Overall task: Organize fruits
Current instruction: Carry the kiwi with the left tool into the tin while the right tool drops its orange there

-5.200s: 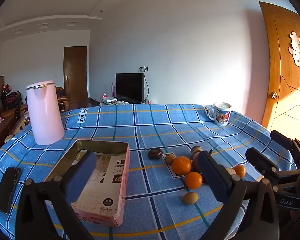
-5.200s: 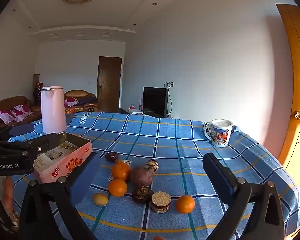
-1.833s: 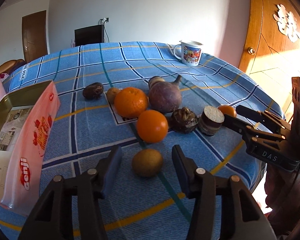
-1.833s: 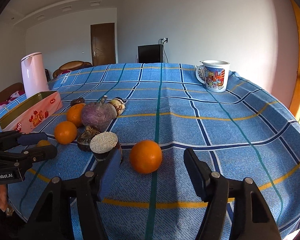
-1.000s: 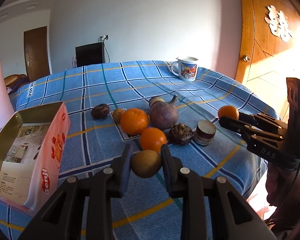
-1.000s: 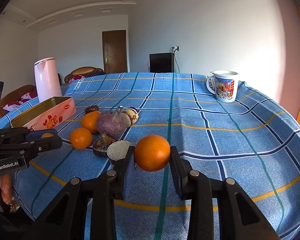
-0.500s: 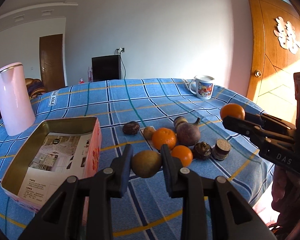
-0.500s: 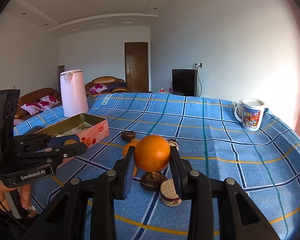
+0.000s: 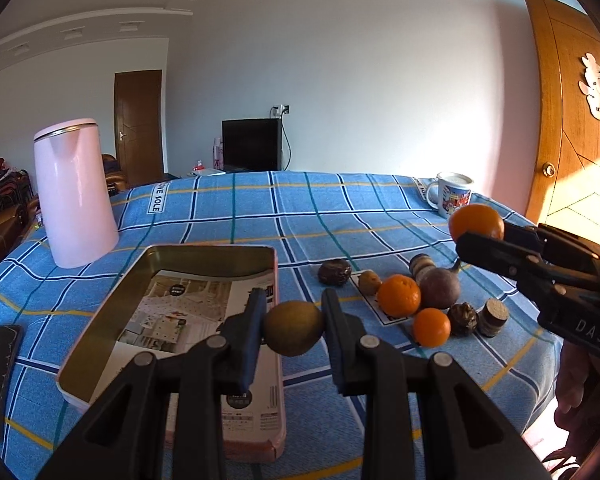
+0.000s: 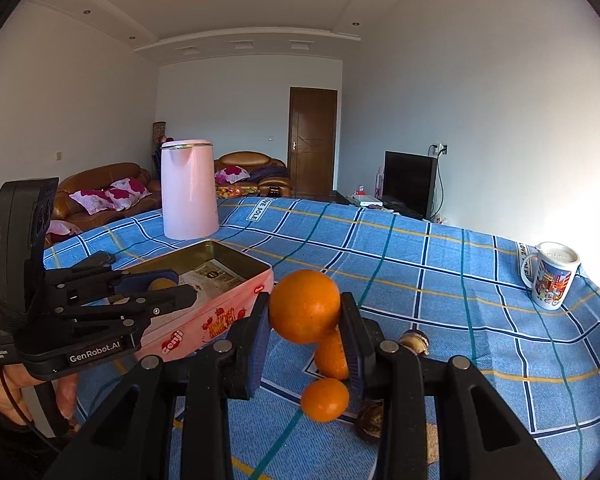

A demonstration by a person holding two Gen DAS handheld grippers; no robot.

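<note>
Only the left wrist view is showing the blue checked table (image 9: 236, 216) whole. The open pink tin box (image 9: 112, 312) is holding just printed paper. The left hand-held gripper (image 9: 294, 320) is clamping a brownish-green round fruit (image 9: 294, 328) over the tin's edge. The right hand-held gripper (image 10: 305, 320) is squeezing a large orange (image 10: 304, 306), hiding fruit behind it.

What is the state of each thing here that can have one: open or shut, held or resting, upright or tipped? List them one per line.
Left tongs: shut on the brown fruit.
Brown fruit: held above the tin's near edge.
Right tongs: shut on the large orange.
Large orange: held off the table.
Tin: open, lidless, no fruit inside.
Kettle: upright, lid shut.
Mug: upright.
Small orange: resting on the cloth.
</note>
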